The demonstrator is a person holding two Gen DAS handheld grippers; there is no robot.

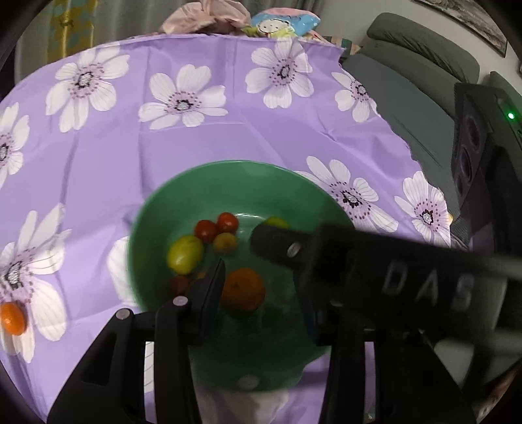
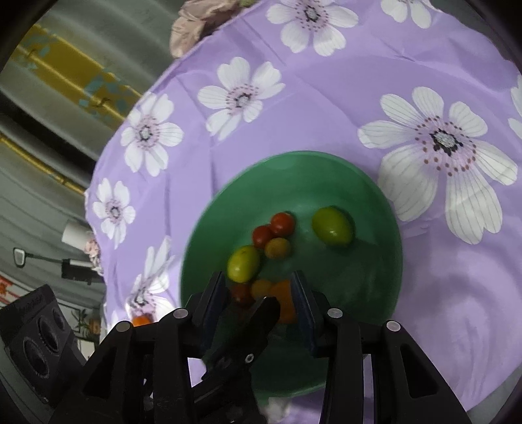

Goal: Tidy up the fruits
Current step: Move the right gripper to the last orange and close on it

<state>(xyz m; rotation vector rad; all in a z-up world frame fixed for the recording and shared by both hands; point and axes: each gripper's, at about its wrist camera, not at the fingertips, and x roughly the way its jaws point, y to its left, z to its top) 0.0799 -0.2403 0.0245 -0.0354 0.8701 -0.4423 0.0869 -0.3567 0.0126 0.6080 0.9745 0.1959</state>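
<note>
A green bowl (image 1: 228,182) (image 2: 368,277) on the purple flowered cloth holds several small fruits. Among them are two red cherry tomatoes (image 1: 217,226) (image 2: 272,228), a small yellow tomato (image 2: 277,248), two yellow-green oval fruits (image 1: 185,254) (image 2: 332,225) and an orange mandarin (image 1: 244,288) (image 2: 285,305). My left gripper (image 1: 261,277) hangs over the bowl, jaws apart around the mandarin without pressing it; its right finger is hidden. My right gripper (image 2: 257,282) is also over the bowl, jaws apart, with the mandarin beside its right pad. Its black finger (image 1: 277,243) crosses the left wrist view.
A second mandarin (image 1: 13,318) (image 2: 142,320) lies on the cloth (image 1: 195,137) left of the bowl. A grey sofa (image 1: 407,81) stands beyond the table's right edge. Crumpled cloth and a printed pillow (image 1: 280,22) sit at the far edge.
</note>
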